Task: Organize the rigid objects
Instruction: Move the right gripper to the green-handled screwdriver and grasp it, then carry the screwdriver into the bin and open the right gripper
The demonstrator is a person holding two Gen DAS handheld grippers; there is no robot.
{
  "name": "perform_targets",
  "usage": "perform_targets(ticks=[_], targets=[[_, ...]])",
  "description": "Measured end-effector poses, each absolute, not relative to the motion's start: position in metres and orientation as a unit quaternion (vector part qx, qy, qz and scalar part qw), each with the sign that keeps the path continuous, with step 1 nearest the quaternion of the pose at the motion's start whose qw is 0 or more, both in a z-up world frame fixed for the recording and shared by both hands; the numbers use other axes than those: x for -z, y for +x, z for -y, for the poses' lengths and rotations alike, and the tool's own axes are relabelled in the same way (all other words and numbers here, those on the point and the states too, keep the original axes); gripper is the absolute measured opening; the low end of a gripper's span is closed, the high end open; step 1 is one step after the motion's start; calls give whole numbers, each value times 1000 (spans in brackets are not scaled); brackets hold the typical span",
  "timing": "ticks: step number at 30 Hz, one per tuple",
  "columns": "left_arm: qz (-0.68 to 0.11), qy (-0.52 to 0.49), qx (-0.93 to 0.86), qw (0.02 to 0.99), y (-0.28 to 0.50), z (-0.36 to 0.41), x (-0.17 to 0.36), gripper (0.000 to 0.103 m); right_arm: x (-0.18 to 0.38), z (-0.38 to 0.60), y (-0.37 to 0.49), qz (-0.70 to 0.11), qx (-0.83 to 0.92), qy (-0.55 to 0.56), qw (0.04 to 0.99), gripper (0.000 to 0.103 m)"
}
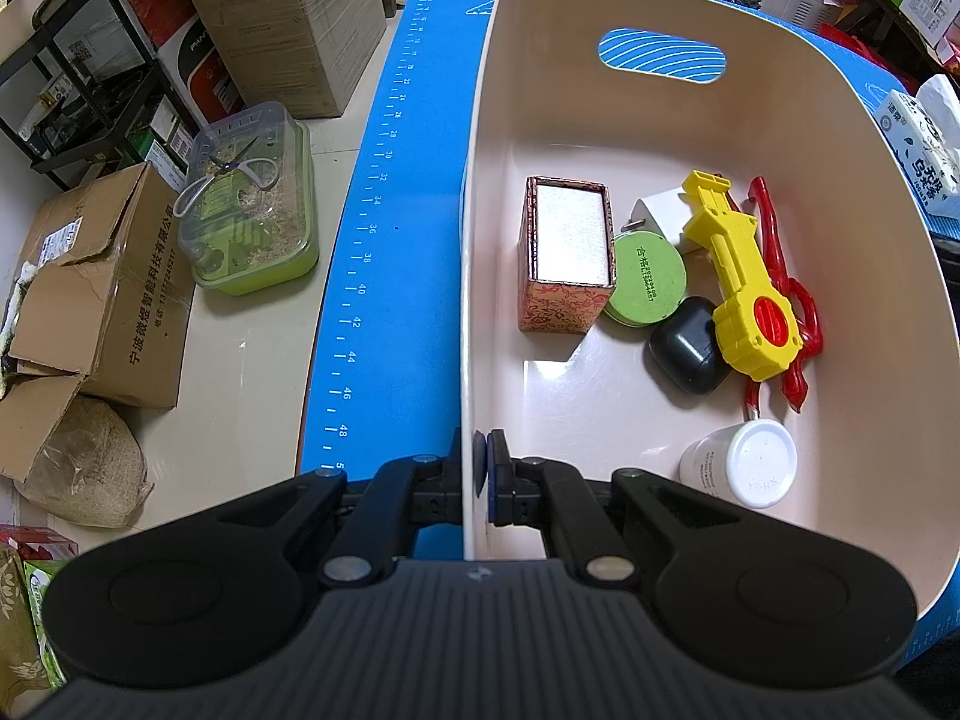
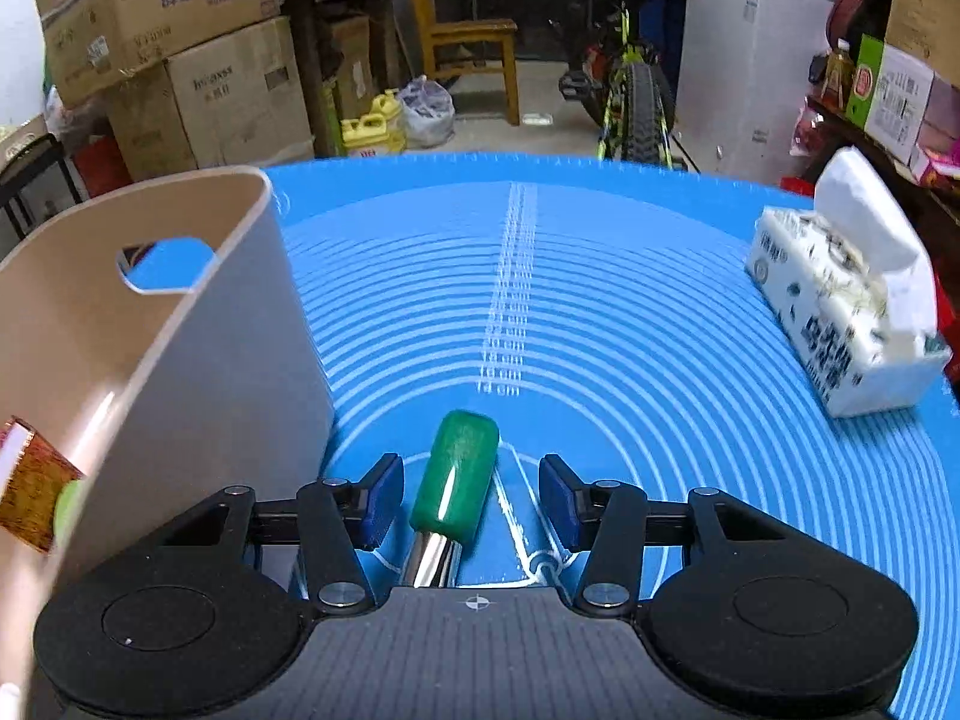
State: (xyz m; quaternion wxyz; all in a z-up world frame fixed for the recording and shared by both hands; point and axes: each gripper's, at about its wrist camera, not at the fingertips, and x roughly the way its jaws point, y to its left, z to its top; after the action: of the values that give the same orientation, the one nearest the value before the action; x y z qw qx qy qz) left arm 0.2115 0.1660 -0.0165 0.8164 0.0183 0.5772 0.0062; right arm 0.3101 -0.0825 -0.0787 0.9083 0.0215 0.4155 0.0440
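Observation:
My left gripper [image 1: 480,468] is shut on the left wall of the beige bin [image 1: 474,276], one pad on each side. Inside the bin lie a patterned box [image 1: 567,255], a green round tin [image 1: 645,279], a white adapter [image 1: 660,213], a black case [image 1: 690,354], a yellow toy [image 1: 741,276], a red toy [image 1: 792,300] and a white bottle [image 1: 744,462]. My right gripper [image 2: 471,495] is open around a green-handled metal tool [image 2: 462,471] lying on the blue mat [image 2: 600,330]. The pads are apart from it. The bin [image 2: 180,336] stands to its left.
A tissue pack [image 2: 846,318] lies on the mat at the right. Left of the mat are cardboard boxes [image 1: 102,288] and a green lidded container [image 1: 252,204] on the floor. Boxes, a chair and a bicycle stand beyond the mat.

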Motion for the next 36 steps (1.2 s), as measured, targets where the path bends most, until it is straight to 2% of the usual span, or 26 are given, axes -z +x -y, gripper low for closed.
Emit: perform_targets(ticks=[3, 8, 12, 23, 36], targets=[[-577, 19, -6, 816, 212, -167, 16, 7, 84, 82, 310, -415, -42, 24, 909, 59], [-577, 20, -7, 817, 211, -167, 16, 7, 86, 75, 309, -418, -46, 12, 907, 38], [-577, 20, -7, 817, 211, -168, 16, 7, 86, 71, 308, -415, -44, -3, 909, 34], [-577, 20, -6, 817, 211, -167, 16, 7, 55, 89, 291, -401, -33, 12, 916, 34], [-577, 21, -8, 816, 211, -166, 17, 7, -32, 77, 246, -297, -68, 34, 952, 34]])
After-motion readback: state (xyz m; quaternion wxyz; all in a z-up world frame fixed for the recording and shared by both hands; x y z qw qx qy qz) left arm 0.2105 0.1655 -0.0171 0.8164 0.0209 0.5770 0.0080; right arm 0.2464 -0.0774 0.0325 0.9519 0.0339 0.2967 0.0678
